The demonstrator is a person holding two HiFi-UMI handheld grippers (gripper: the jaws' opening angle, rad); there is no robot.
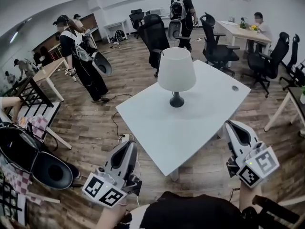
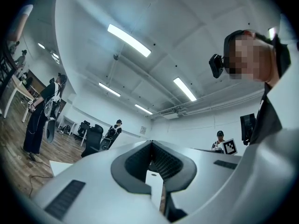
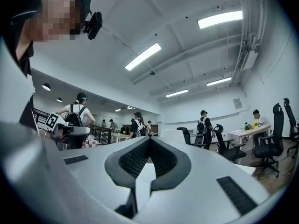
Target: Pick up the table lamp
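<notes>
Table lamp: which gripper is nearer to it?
Right, narrowly. The right gripper is at the near-right edge of the table, the left gripper off its near-left edge; both shut, short of the table lamp.

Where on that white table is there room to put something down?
Nearly everywhere: the table is bare from the lamp to its near corner, and sideways out to the cable hole. Office chairs crowd only its far edge.

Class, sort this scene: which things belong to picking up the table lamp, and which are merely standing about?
Job: white-shaded table lamp on a dark base; large white table beneath it; left gripper, shut; right gripper, shut.
Standing about: black office chairs; pale wooden desk; standing person in black.
</notes>
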